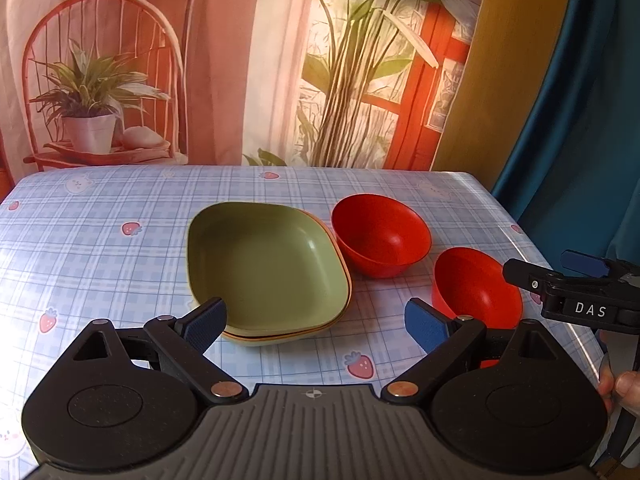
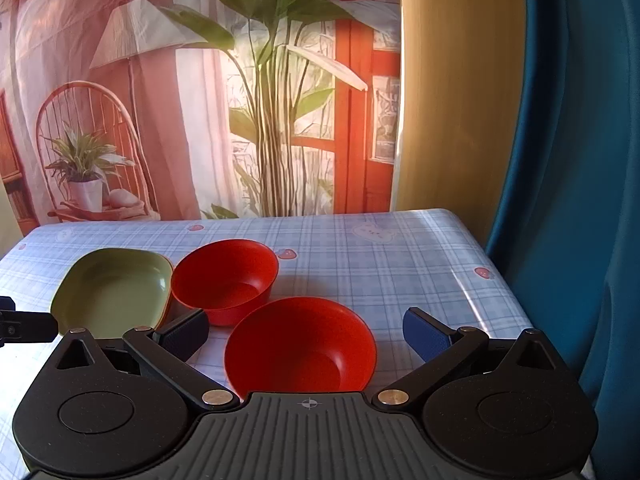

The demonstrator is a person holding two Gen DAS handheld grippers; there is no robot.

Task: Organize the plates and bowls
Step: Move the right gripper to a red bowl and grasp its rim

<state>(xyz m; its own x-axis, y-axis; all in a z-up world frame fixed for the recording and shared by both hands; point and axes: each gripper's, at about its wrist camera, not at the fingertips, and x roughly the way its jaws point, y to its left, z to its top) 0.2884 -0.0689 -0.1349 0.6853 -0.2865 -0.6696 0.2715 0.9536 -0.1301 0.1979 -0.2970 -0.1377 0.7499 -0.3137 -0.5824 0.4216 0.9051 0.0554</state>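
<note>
Both grippers are held wide open, nothing gripped. The left gripper (image 1: 314, 322) is poised over the near rim of the plate stack (image 1: 268, 268), green plate on top, with the left finger at its near corner; the plates look already nested, which may be why it is held off. Between the fingers of the right gripper (image 2: 306, 334) sits the near red bowl (image 2: 300, 346), apparently lined up for pickup. Just beyond the left fingertip (image 2: 186, 334), the far red bowl (image 2: 224, 280) waits beside the stack, probably the nesting target on the checked tablecloth (image 2: 400, 264).
</note>
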